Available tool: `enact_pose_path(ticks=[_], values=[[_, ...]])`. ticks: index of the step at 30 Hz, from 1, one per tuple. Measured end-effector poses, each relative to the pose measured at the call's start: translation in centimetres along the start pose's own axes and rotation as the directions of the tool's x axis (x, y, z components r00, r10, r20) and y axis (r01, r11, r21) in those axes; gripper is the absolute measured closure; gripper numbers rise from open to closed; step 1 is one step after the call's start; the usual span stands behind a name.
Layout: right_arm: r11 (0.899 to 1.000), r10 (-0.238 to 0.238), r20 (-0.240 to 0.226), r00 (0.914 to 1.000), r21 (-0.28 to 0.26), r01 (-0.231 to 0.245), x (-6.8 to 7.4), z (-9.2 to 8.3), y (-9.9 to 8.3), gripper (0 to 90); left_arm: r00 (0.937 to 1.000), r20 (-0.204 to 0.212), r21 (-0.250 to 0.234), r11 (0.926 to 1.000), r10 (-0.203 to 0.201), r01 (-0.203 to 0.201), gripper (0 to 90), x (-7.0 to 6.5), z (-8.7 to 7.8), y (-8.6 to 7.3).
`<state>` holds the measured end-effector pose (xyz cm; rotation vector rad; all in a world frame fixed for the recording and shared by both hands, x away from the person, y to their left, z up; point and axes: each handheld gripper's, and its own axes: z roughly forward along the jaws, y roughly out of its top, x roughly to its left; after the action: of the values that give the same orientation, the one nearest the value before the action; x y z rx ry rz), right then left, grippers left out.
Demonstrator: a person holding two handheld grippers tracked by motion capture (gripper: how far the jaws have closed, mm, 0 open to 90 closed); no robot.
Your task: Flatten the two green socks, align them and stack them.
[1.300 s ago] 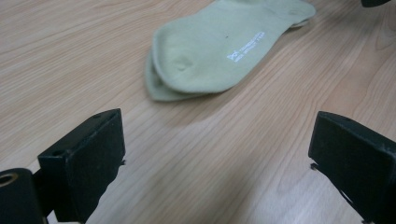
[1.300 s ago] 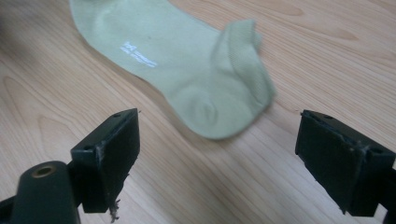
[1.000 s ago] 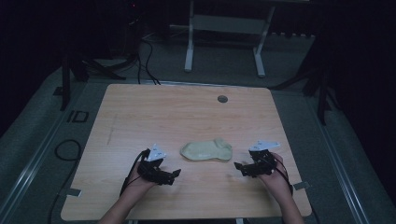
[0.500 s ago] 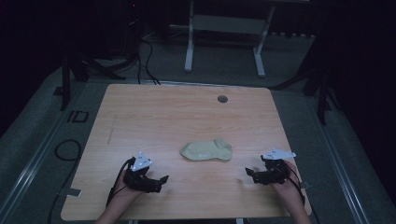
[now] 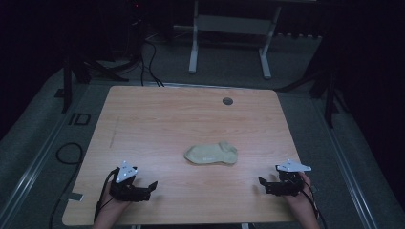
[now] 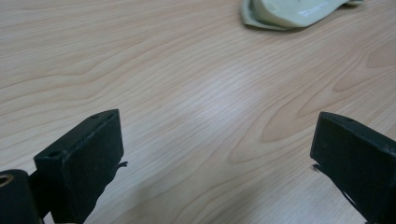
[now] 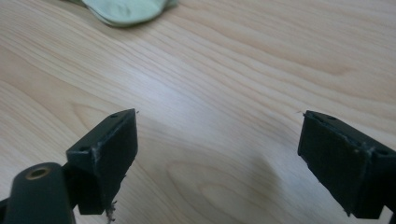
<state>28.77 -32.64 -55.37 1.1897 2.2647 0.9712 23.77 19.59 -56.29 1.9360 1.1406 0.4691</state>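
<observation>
High view, bench (image 5: 157,119): a pale wooden top with rounded corners, standing on grey floor in a dark room.
Left gripper (image 5: 147,187): near the front edge at the left, held in the person's left hand (image 5: 112,212), with its grey plate (image 5: 126,171) on top. Its jaws point toward the middle of the bench and stand wide apart, with nothing between them.
Left gripper view: the two black jaws rise from the lower corners, far apart, over bare wood grain; the sock (image 6: 294,11) lies beyond them at the upper right, well clear of both jaws.
Sock (image 5: 211,153): a pale yellow-green sock lying flat on the bench, a little right of centre, lengthwise across the bench. It sits between the two grippers and farther from the person than either, touching neither.
Grommet (image 5: 227,100): a small dark round disc set in the bench near the far edge, beyond the sock.
Right gripper (image 5: 263,185): near the front edge at the right, held in the person's right hand (image 5: 298,202), also with a grey plate (image 5: 293,166) on top. Its jaws point toward the middle of the bench and are spread wide, holding nothing.
Right gripper view: the black jaws stand far apart over bare wood; the sock's (image 7: 126,10) rounded end shows at the upper left, well apart from the jaws.
Frame (image 5: 230,28): a pale metal stand on the floor behind the bench.
</observation>
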Motion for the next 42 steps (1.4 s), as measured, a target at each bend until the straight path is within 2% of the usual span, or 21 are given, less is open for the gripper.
enact_pose_path(ticks=[3,4,5,7,14,17,21,24,26,28,31,33,36,40,42], values=[[1.0,-0.001,0.012,0.9999,0.009,0.001,-0.1,0.0,-0.1,11.9,0.9999,-0.011,-0.005,1.0,-0.009,0.009,2.7,0.2,-0.4,-0.2],[1.0,-0.004,0.022,0.9997,0.011,0.004,-0.2,0.0,-0.2,11.9,0.9998,-0.015,-0.015,0.9998,-0.01,0.01,2.7,0.5,-1.0,-0.5],[1.0,0.015,0.04,0.9991,0.0,-0.015,-0.5,-0.2,-0.6,11.9,0.9997,-0.022,-0.016,0.9998,-0.01,0.01,2.7,0.6,-1.2,-0.7],[0.999,0.037,0.038,0.9986,-0.015,-0.036,-0.8,-0.4,-0.9,11.9,0.9994,-0.026,-0.028,0.9993,-0.025,0.024,2.6,0.9,-1.6,-0.9],[0.998,0.057,0.076,0.9955,-0.033,-0.055,-0.8,-1.1,-1.7,11.8,0.9954,-0.063,-0.044,0.9966,-0.072,0.069,2.7,2.1,-2.7,-1.8],[0.996,0.084,0.083,0.993,-0.047,-0.08,-0.8,-1.4,-2.1,11.8,0.9932,-0.075,-0.063,0.9945,-0.088,0.084,2.7,2.5,-3.2,-2.0],[0.991,0.121,0.131,0.984,-0.074,-0.112,-0.9,-1.9,-2.6,11.9,0.9901,-0.094,-0.073,0.9925,-0.105,0.098,2.7,3.0,-3.7,-2.3],[0.982,0.173,0.17,0.9701,-0.101,-0.157,-1.2,-2.3,-3.0,11.8,0.9864,-0.116,-0.075,0.9913,-0.117,0.108,2.7,3.4,-4.2,-2.7],[0.975,0.207,0.186,0.9605,-0.123,-0.186,-1.5,-2.5,-3.2,11.9,0.9836,-0.121,-0.082,0.9889,-0.133,0.124,2.7,3.7,-4.4,-3.0],[0.971,0.223,0.187,0.9566,-0.134,-0.2,-1.8,-2.5,-3.2,11.9,0.9802,-0.124,-0.093,0.9853,-0.154,0.143,2.7,3.8,-4.6,-3.2],[0.965,0.243,0.201,0.9492,-0.152,-0.215,-2.0,-2.6,-3.0,11.9,0.9765,-0.15,-0.099,0.9851,-0.155,0.141,2.7,3.6,-4.5,-3.3],[0.966,0.239,0.202,0.9497,-0.152,-0.211,-2.1,-2.5,-3.0,11.9,0.9762,-0.153,-0.1,0.9852,-0.154,0.139,2.7,3.6,-4.4,-3.3],[0.972,0.22,0.215,0.9515,-0.135,-0.194,-2.2,-2.1,-3.1,11.9,0.9769,-0.155,-0.085,0.9871,-0.148,0.136,2.7,3.5,-4.3,-3.5],[0.969,0.228,0.216,0.9494,-0.144,-0.2,-2.2,-2.2,-3.1,12.0,0.9733,-0.149,-0.099,0.982,-0.175,0.161,2.7,3.8,-4.4,-3.6],[0.972,0.219,0.219,0.9507,-0.138,-0.192,-2.2,-2.0,-3.1,12.0,0.9729,-0.149,-0.103,0.9813,-0.176,0.162,2.7,3.8,-4.4,-3.6]])
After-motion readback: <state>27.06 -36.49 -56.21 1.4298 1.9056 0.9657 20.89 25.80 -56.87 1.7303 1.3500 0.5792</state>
